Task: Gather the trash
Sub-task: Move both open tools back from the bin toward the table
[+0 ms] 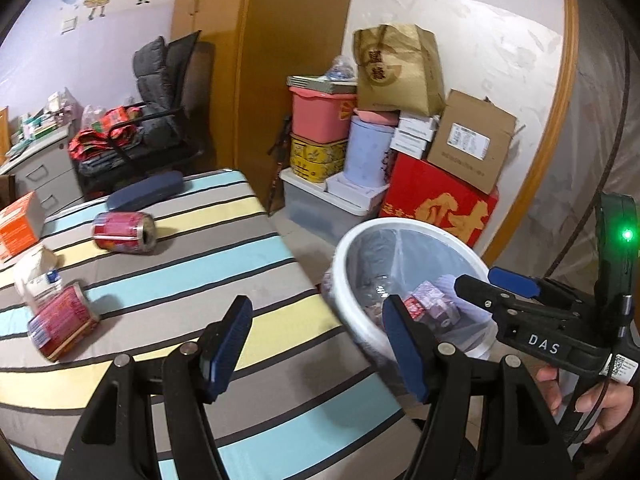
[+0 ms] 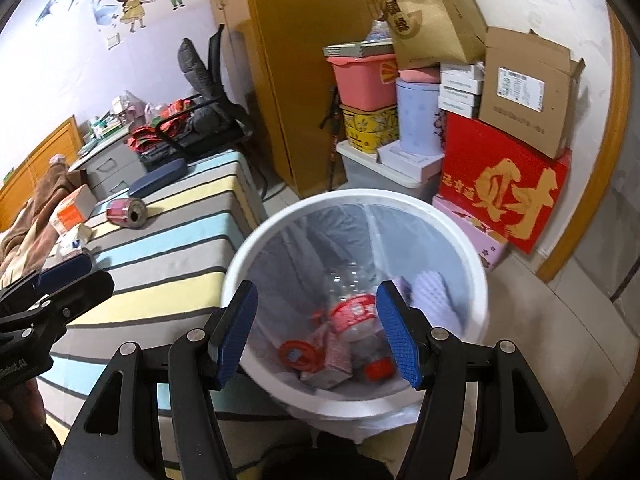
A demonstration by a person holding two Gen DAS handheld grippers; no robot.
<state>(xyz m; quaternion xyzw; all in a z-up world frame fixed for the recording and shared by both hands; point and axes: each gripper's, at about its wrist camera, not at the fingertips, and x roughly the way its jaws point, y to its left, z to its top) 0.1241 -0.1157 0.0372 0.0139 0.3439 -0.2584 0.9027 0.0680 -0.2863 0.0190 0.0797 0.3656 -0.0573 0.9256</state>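
A white trash bin point(image 2: 472, 264) with a clear liner stands on the floor beside the striped bed point(image 1: 208, 264). It holds a plastic bottle point(image 2: 356, 316), a small carton and a red lid. My right gripper point(image 2: 316, 336) is open and empty right above the bin's mouth. My left gripper point(image 1: 316, 344) is open and empty over the bed's edge, left of the bin point(image 1: 352, 256). Two red cans lie on the bed: one far point(image 1: 124, 232), one near left point(image 1: 60, 328). A crumpled white wrapper point(image 1: 38, 276) lies by the near can.
An orange box point(image 1: 18, 228) and a dark blue case point(image 1: 146, 194) lie on the bed. Stacked boxes, a red carton point(image 2: 504, 196) and plastic tubs fill the corner behind the bin. A chair with clothes point(image 1: 152, 120) and a wooden wardrobe stand beyond the bed.
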